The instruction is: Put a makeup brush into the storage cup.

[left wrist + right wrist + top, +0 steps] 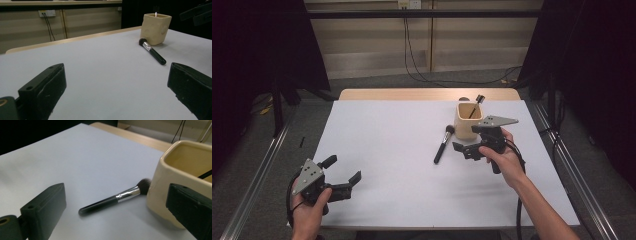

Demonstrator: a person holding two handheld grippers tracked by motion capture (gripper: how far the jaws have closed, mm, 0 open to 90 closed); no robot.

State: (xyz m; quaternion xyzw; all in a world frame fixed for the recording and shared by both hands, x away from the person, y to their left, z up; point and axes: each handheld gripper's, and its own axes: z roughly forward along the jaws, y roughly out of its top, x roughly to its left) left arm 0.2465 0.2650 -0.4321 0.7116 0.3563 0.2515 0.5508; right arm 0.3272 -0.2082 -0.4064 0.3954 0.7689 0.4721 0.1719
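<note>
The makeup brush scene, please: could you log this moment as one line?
right gripper: open, near makeup brush | brush: flat beside cup | left gripper: open, idle

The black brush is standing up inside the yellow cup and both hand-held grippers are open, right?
Not quite. The black brush lies flat on the table, its bristles against the outside of the yellow cup, as the right gripper view shows. A different, thinner stick stands inside the cup. Both the left hand-held gripper and right hand-held gripper are open.
</note>
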